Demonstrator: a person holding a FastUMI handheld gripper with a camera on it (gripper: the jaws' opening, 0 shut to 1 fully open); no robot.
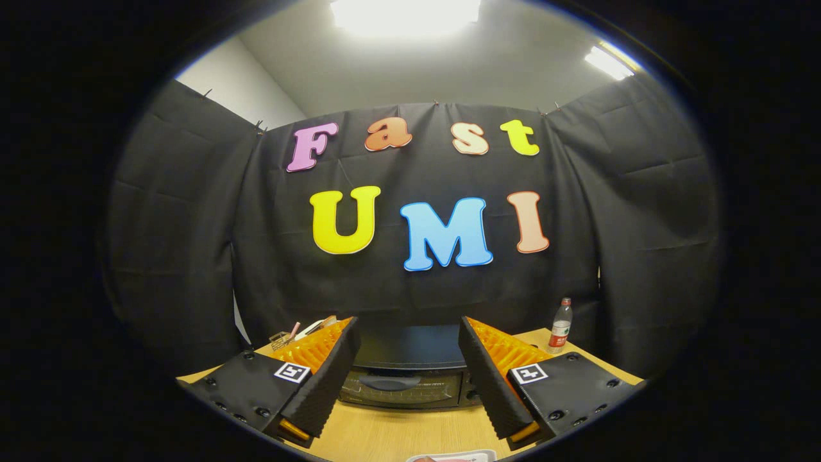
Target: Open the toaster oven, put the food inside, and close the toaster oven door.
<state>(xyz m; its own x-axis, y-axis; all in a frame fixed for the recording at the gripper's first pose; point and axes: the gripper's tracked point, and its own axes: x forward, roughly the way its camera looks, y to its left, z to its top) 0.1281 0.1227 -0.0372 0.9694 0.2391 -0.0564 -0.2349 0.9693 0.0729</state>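
Observation:
A black toaster oven stands on the wooden table, a short way beyond my fingers, its door shut with a handle across the front. My gripper is open, with nothing between its fingers. The oven's front shows in the gap between them. Close under the gripper, at the table's near edge, I see the rim of a plate or tray with something pink on it; most of it is hidden.
A plastic water bottle with a red cap stands on the table to the right of the oven. A few small items lie behind my left finger at the table's back left. Black cloth walls close the booth behind and at the sides.

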